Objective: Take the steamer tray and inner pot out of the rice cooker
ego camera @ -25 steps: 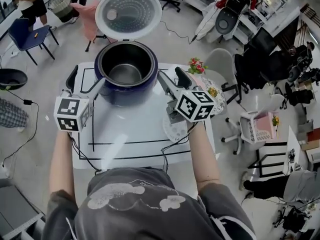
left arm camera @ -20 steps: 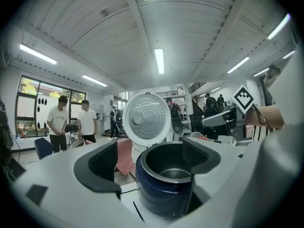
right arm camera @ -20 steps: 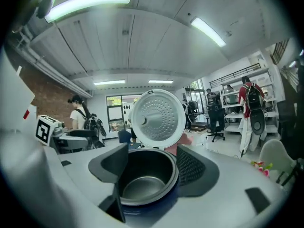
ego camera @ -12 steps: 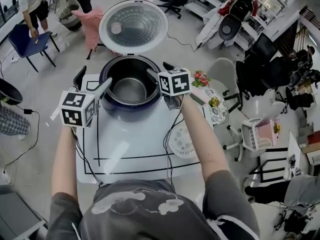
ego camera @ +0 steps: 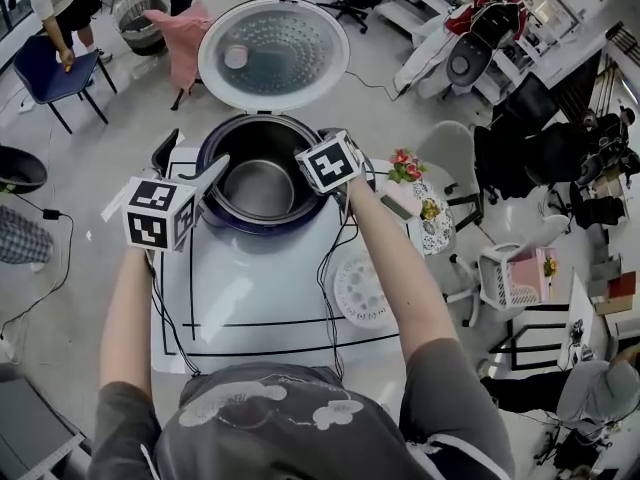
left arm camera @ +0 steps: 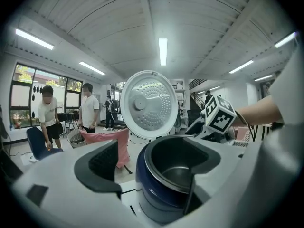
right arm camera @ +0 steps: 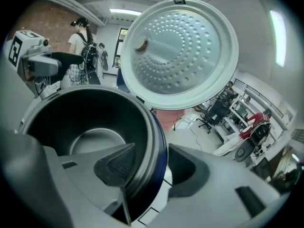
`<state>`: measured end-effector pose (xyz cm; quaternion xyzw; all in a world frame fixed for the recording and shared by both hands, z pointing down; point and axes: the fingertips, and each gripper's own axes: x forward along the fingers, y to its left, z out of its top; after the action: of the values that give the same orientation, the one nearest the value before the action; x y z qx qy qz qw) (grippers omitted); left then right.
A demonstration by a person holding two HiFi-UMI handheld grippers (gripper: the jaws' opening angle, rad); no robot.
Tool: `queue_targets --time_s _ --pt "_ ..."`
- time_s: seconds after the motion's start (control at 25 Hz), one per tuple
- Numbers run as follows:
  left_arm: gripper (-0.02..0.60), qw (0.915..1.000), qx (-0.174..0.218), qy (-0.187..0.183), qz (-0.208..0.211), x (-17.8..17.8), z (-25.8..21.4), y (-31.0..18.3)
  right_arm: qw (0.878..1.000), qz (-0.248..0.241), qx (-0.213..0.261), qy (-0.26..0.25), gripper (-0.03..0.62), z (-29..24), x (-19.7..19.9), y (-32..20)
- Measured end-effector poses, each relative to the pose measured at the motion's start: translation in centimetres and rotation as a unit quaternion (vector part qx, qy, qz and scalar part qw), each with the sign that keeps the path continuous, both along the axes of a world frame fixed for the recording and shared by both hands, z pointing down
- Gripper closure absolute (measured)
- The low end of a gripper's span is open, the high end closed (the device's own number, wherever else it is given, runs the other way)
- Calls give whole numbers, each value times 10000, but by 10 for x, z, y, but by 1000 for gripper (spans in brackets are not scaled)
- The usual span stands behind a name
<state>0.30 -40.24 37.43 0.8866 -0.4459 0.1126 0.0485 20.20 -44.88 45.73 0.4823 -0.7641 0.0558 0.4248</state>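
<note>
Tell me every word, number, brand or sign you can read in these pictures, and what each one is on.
No words, brands or numbers can be read in any view.
Left marker cube: black-and-white square patterns, not letters.
Right marker cube: the same kind of pattern.
Rice cooker and its open lid: no label showing.

Above the inner pot (ego camera: pixel 258 183) we have free room; the raised lid (ego camera: pixel 272 53) walls off 12 o'clock. Our right gripper (right arm camera: pixel 152 163), jaws just closing, straddles the pot's rim at 3 o'clock; the left gripper (ego camera: pixel 192 158) stands at 9.
</note>
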Motion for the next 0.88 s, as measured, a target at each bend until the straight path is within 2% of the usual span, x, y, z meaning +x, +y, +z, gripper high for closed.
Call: queue_targets --time_s 0.04,0.08,0.2,0.52,0.64,0.72,0.88 --pt "156 10000 -2 0 12 1 0 -1 9998 11 -16 175 385 3 3 0" --pt "156 10000 -1 1 22 1 0 -2 9994 15 -24 332 411 6 6 0" --pt "156 10000 -8 3 28 1 2 -3 9988 22 -1 485 422 8 8 0" --pt "156 10000 5 -66 71 1 5 -7 9991 243 229 272 437 -2 5 1" --pt "156 9999 -15 -108 89 2 7 -9 9991 133 346 183 476 -17 -6 3" --pt "156 9999 -21 -135 103 3 9 -10 9992 122 369 4 480 -26 -12 1" --pt "156 9995 65 -268 164 7 9 -16 9944 184 482 -920 494 -45 -17 0"
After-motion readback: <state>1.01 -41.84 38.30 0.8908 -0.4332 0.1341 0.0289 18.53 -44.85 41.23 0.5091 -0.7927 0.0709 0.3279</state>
